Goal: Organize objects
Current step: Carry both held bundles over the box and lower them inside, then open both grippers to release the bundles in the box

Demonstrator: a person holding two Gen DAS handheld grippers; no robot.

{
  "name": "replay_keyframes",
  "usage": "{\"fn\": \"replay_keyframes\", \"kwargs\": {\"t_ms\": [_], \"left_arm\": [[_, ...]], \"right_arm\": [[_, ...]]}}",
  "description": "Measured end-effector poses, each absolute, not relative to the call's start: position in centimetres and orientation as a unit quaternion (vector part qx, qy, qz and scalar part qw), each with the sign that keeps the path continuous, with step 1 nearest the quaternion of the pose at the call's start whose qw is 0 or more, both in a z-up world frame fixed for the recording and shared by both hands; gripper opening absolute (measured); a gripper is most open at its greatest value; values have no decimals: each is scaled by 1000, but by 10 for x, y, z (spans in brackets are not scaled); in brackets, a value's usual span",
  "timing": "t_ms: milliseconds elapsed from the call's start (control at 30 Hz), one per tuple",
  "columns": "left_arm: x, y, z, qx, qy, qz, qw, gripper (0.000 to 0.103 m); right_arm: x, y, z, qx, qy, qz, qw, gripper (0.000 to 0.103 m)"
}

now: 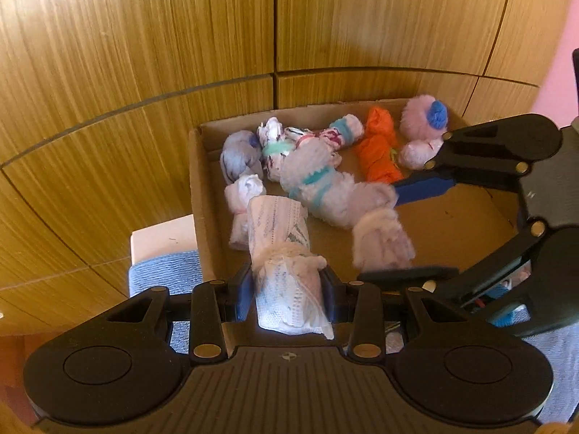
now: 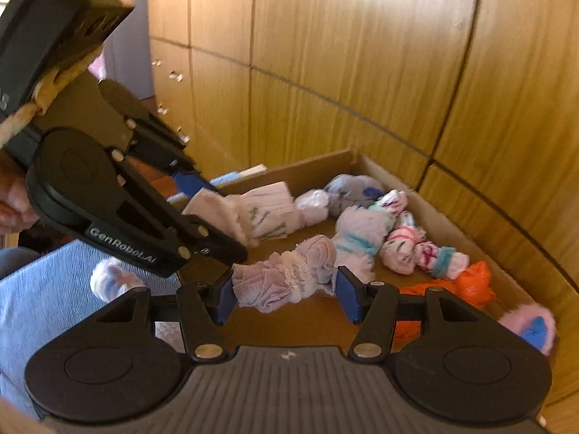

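A cardboard box [image 1: 202, 217] holds several rolled sock bundles. My left gripper [image 1: 287, 291] is shut on a white patterned sock roll [image 1: 286, 264] and holds it over the box's near left edge; the roll also shows in the right wrist view [image 2: 267, 213]. My right gripper [image 2: 286, 294] is open over the box, with a pale pink fuzzy sock bundle [image 2: 289, 278] lying loose between its fingers, clear of the right one. In the left wrist view that bundle [image 1: 383, 242] sits between the right gripper's spread fingers [image 1: 423, 188].
In the box lie an orange roll [image 1: 378, 152], a pink fluffy roll with a blue end [image 1: 427, 115], a grey roll [image 1: 240, 155] and a fluffy white-teal roll [image 1: 318, 184]. A blue cloth [image 2: 43, 289] lies beside the box with another sock bundle [image 2: 112, 282]. Wooden cabinet panels [image 1: 144, 54] stand behind.
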State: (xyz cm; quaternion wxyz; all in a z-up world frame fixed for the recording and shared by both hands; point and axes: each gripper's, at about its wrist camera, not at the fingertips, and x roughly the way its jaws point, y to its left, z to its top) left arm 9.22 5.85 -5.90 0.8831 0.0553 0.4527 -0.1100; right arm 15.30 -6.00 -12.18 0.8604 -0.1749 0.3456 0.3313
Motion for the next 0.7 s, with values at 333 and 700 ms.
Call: {"fn": "replay_keyframes", "kwargs": {"t_ms": [333,700], "left_arm": [[105,52,-74,77,446,-105,885,45],[103,46,-81,87,441,-98,888,45]], "right_arm": [[172,-49,-137,-229,362,340,837,54],[165,-58,-139,-195,372,327,847,55]]}}
